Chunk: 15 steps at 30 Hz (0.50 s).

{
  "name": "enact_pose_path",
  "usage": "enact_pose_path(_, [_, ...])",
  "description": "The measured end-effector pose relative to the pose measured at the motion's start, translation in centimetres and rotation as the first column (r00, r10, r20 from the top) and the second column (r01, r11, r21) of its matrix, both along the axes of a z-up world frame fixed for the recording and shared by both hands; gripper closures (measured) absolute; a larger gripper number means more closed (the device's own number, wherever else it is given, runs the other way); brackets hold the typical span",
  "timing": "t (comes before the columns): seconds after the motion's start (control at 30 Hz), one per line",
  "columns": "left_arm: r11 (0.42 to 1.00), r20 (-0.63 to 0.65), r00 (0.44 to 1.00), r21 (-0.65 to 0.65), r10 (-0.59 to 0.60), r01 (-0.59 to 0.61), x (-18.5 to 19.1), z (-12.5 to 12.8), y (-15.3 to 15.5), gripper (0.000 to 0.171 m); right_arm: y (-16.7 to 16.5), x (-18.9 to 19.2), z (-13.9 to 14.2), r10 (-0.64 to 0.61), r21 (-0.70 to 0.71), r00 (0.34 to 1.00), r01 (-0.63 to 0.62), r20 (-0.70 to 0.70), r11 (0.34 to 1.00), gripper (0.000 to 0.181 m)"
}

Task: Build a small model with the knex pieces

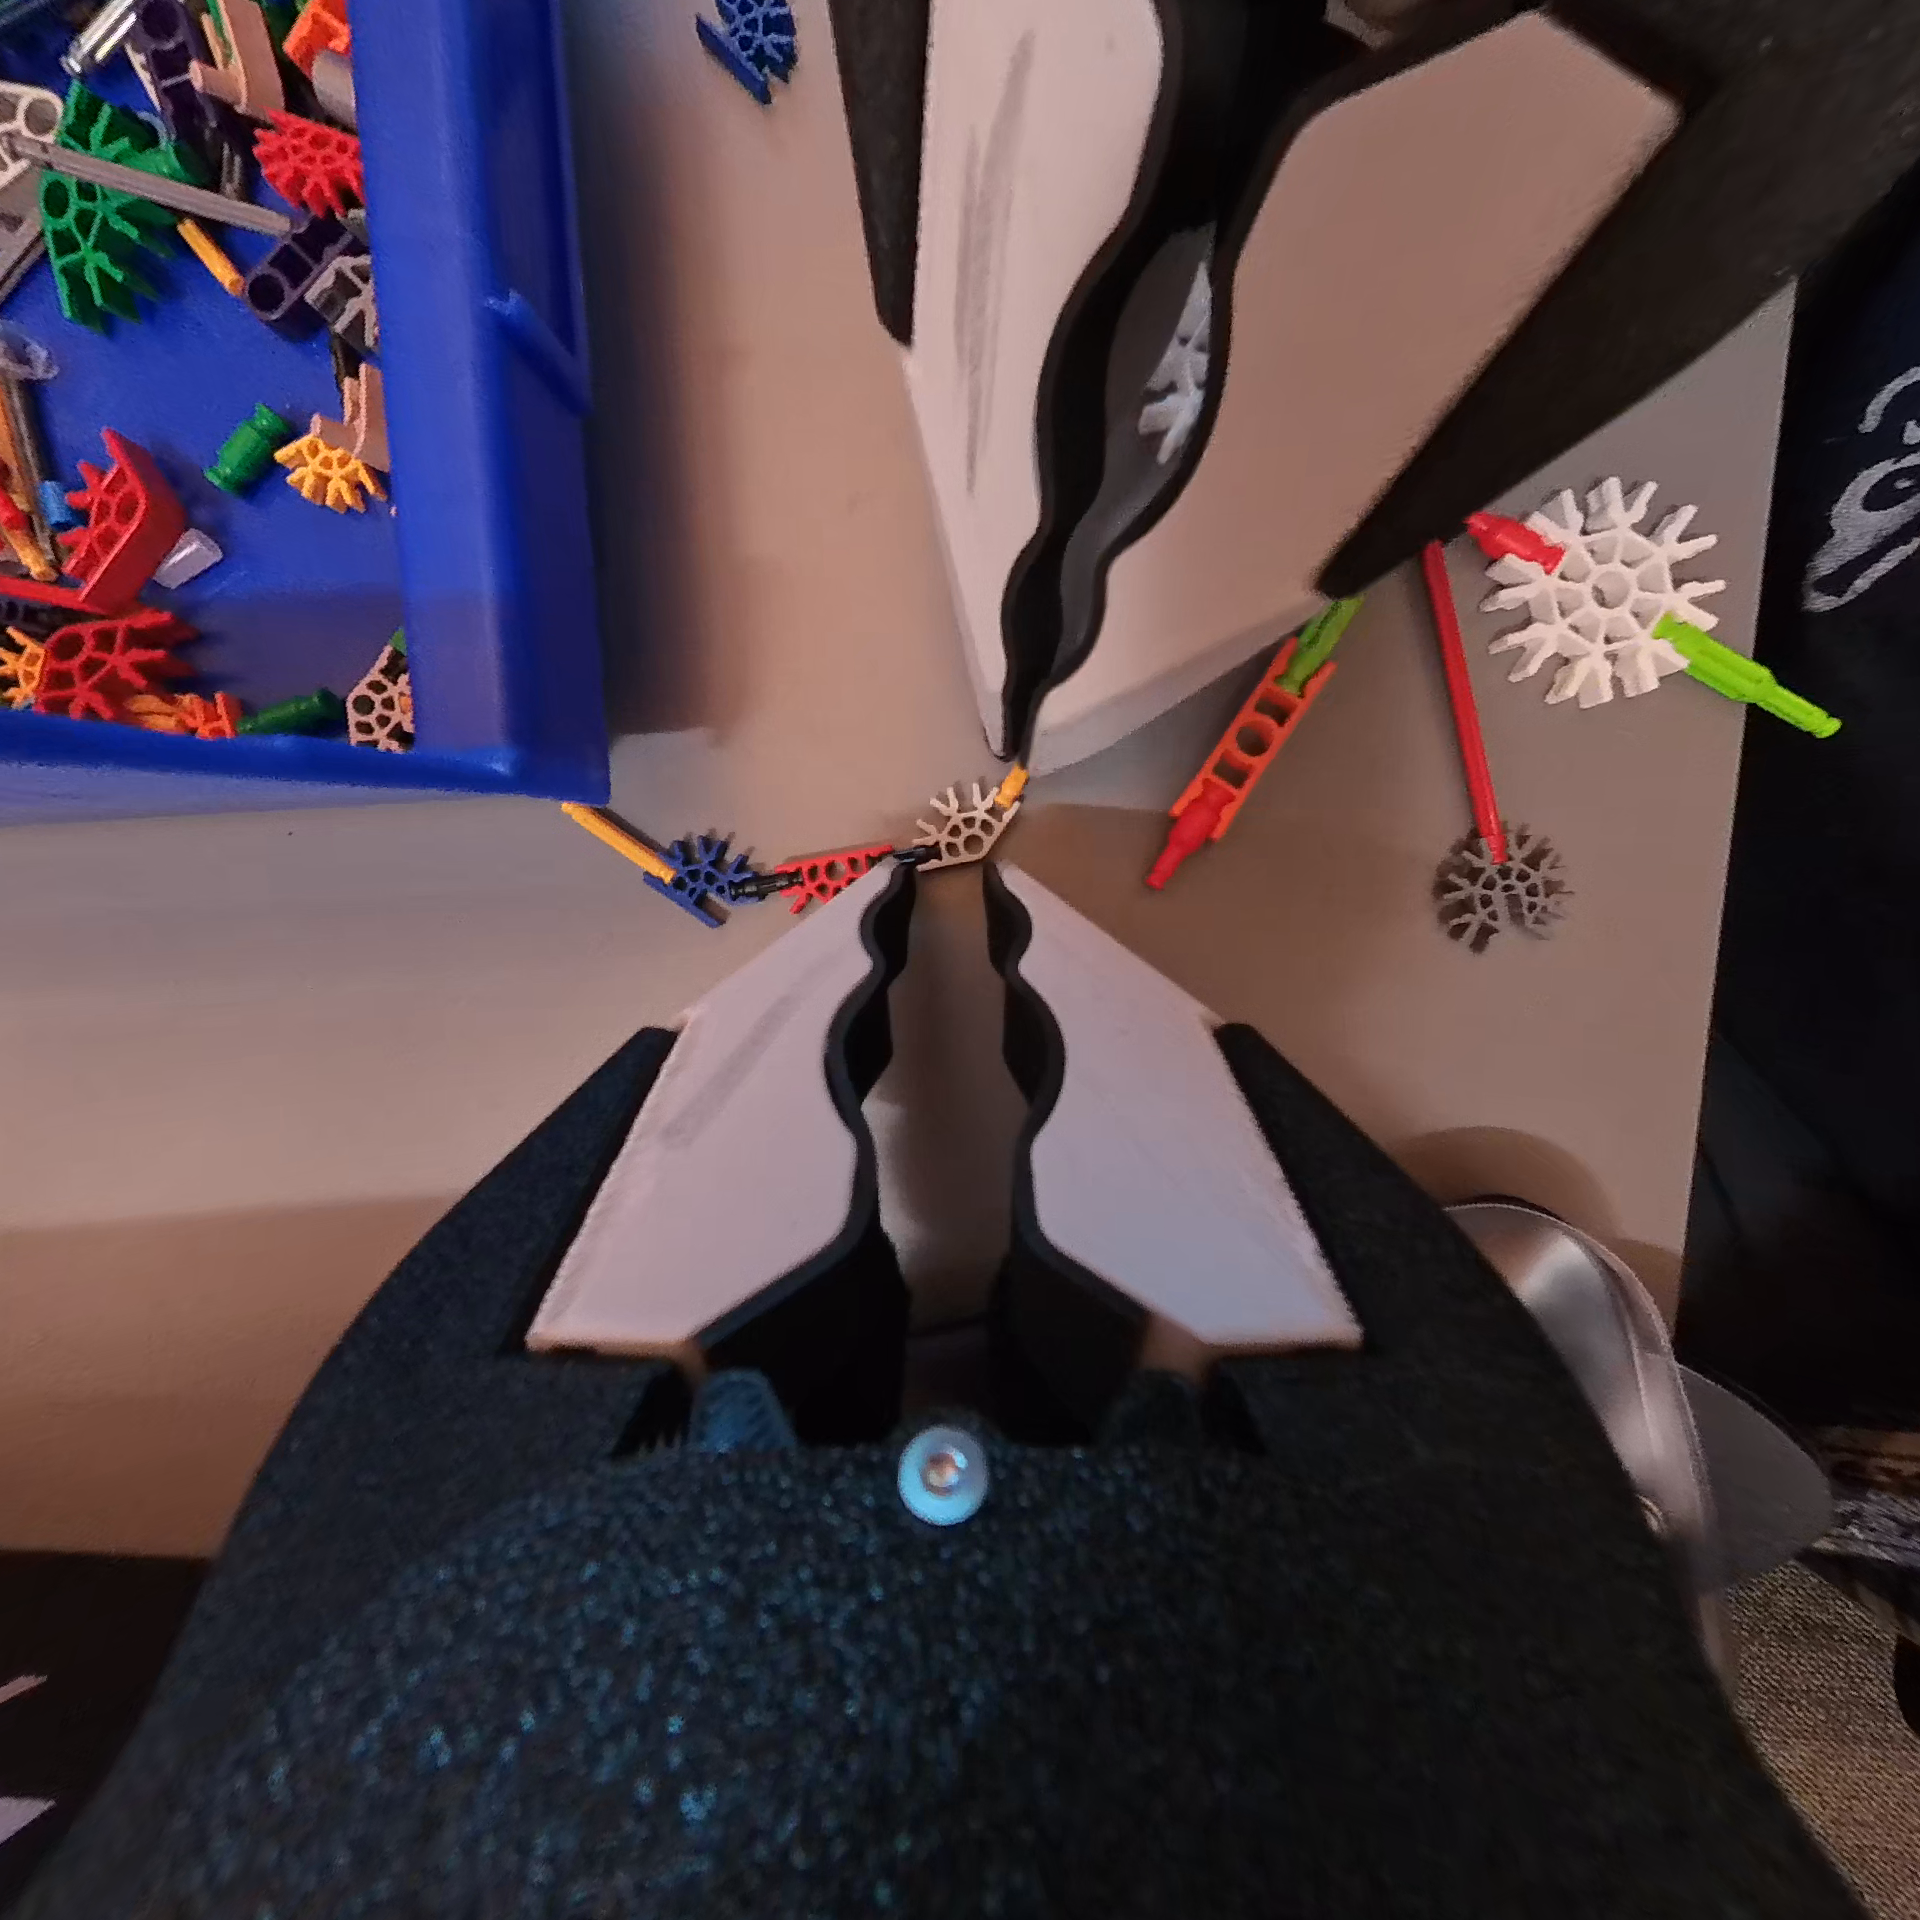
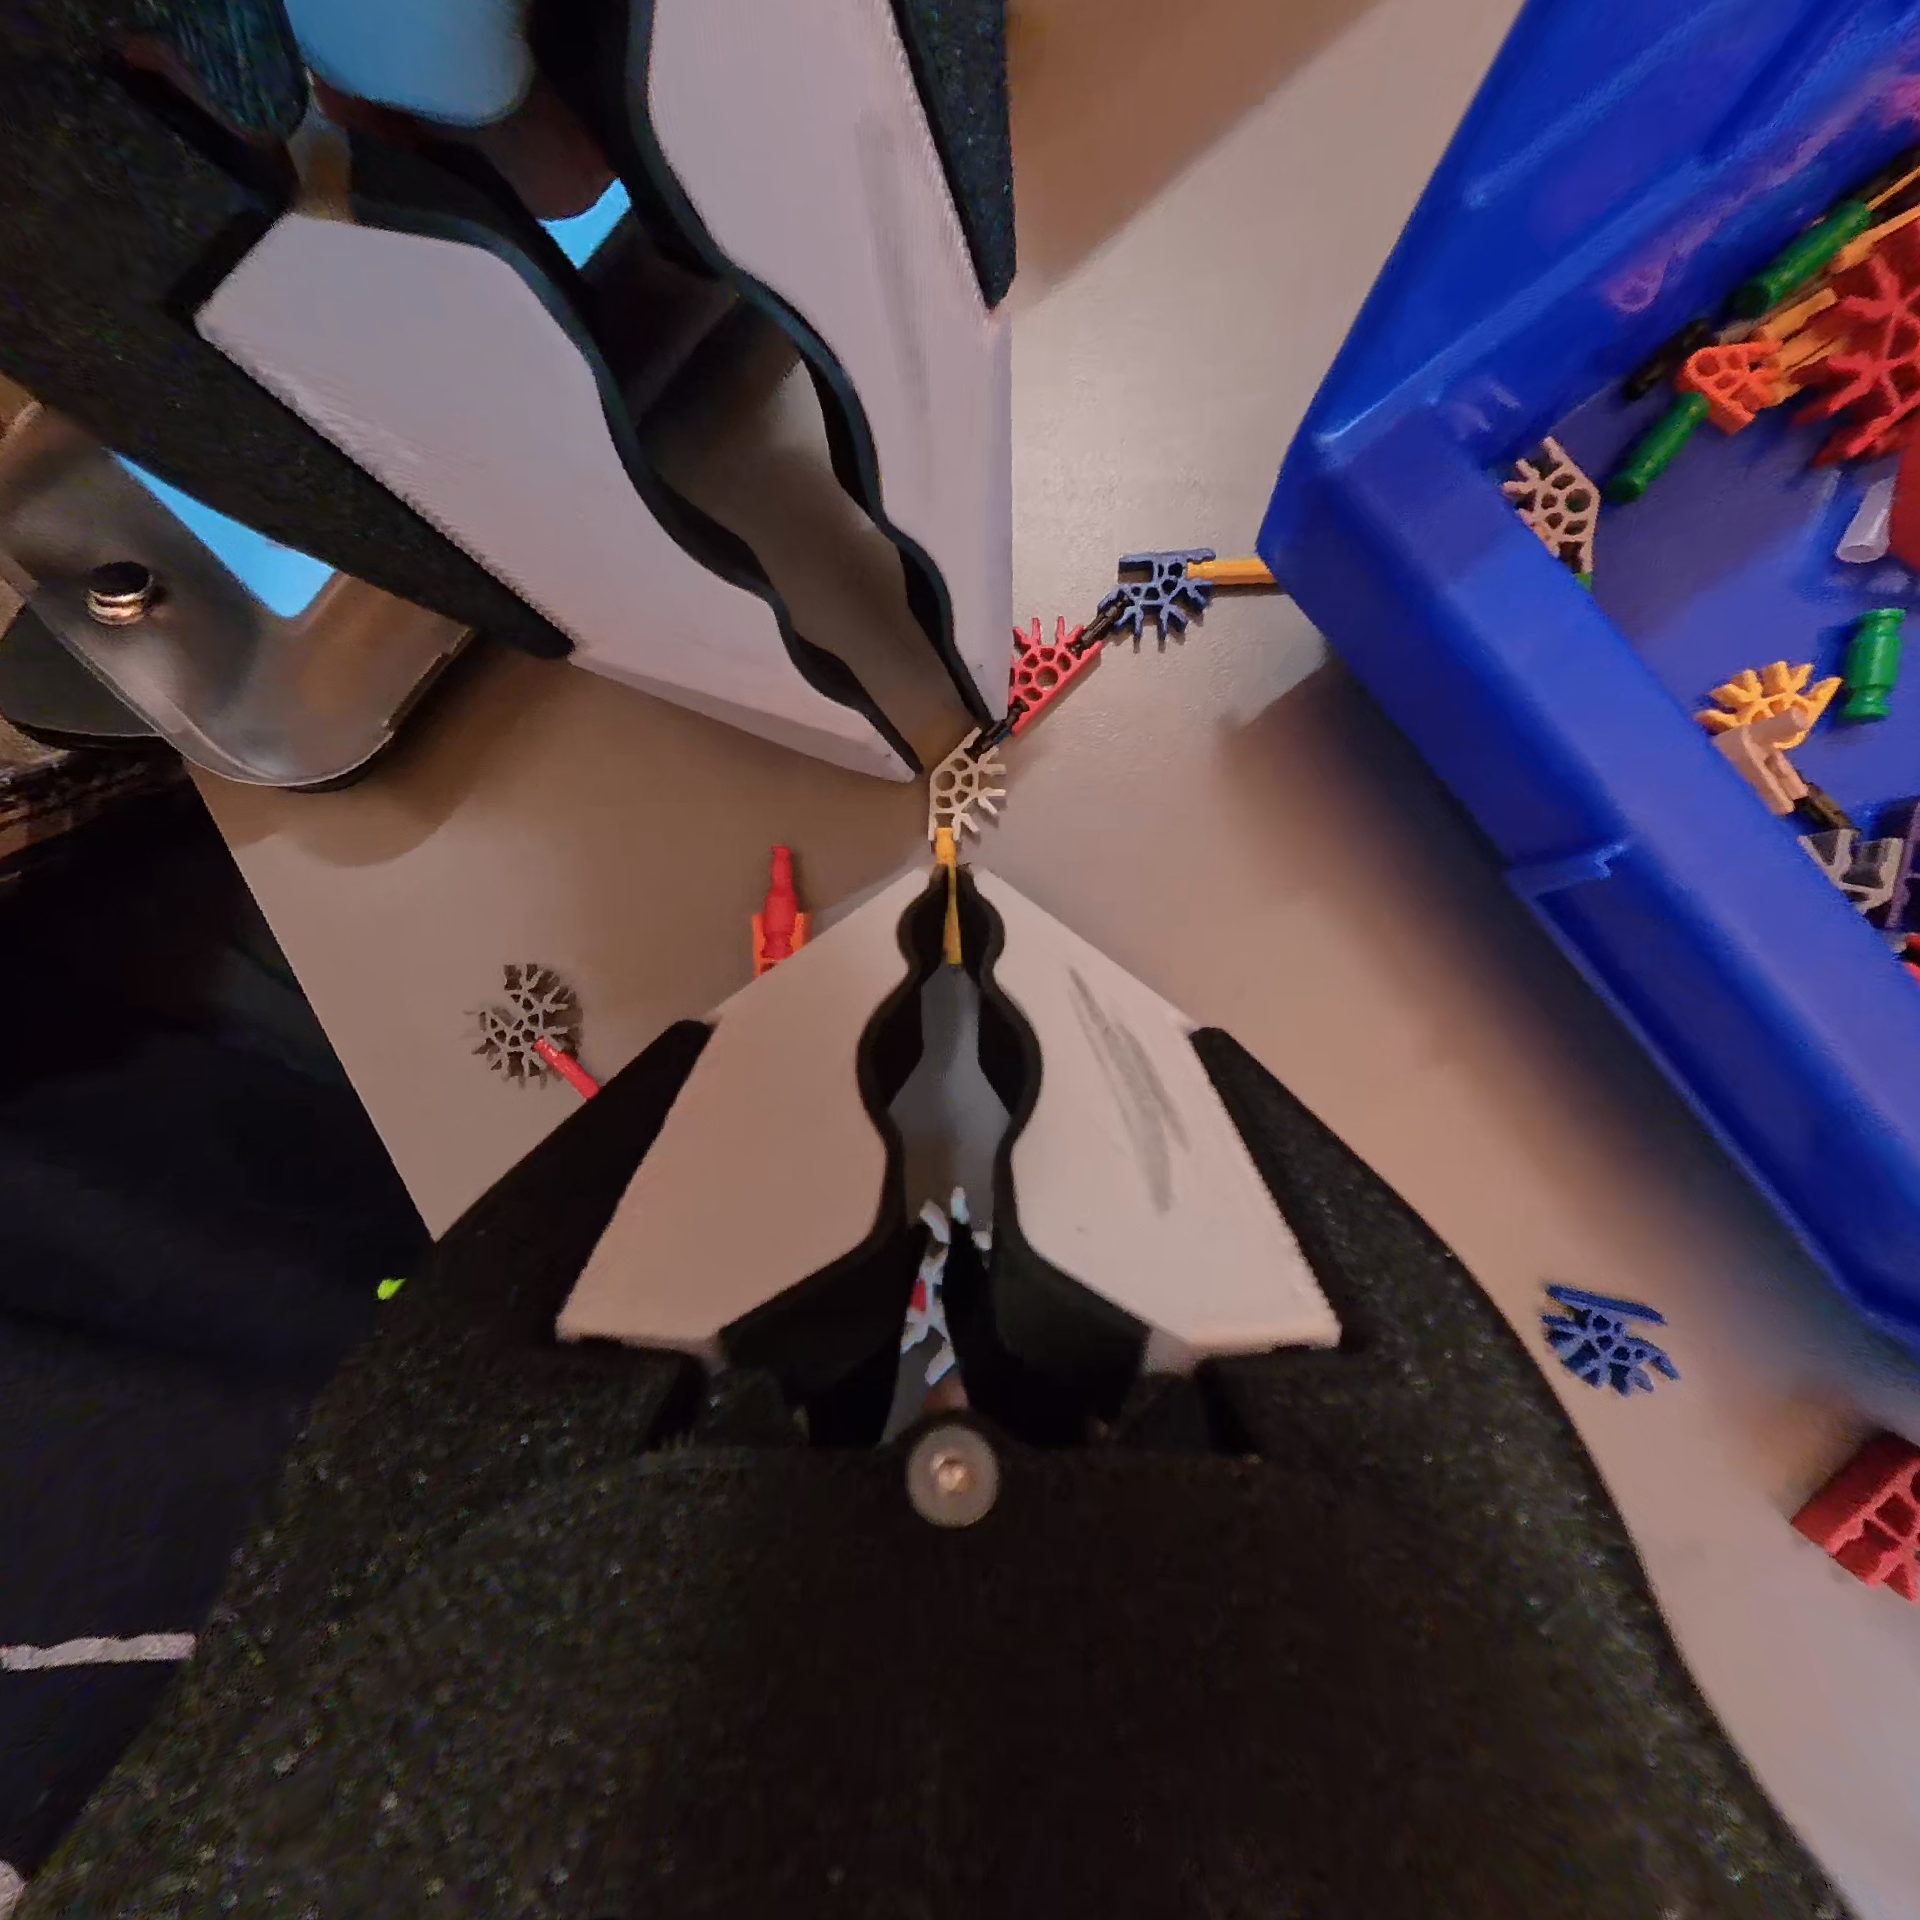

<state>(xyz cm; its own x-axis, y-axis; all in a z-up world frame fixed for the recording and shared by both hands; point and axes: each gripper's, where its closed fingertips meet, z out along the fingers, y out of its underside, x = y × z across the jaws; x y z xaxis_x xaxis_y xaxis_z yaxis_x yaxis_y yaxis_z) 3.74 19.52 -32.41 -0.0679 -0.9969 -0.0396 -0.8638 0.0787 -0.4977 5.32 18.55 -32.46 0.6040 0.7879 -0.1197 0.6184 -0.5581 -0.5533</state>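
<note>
Tools meeting end to end over a toy-piece chain on the table.
Right tool point(image 2: 951, 914) clamps the yellow rod point(image 2: 947, 904), its length running straight ahead into the tan connector point(image 1: 961, 828); left tool point(image 1: 943, 883), fingers apart, sits at that connector's opposite side.

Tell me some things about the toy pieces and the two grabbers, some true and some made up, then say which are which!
1. The right gripper pinches a yellow rod plugged into the tan connector. True.
2. The left gripper is clamped on the white snowflake piece. False: its fingers stand apart at the tan connector, far from the snowflake.
3. The bin of pieces is green. False: it is blue.
4. A red connector sits between the tan connector and a blue connector in the chain. True.
</note>
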Motion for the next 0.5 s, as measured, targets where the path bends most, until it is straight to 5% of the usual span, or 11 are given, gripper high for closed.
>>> enact_pose_path(0.5, [1.000,-0.009,1.000,0.007,-0.001,0.001,-0.01,0.00,-0.03,0.158,-0.13,-0.33,0.09,0.029,0.020,1.000,-0.030,0.005,0.999,0.181])
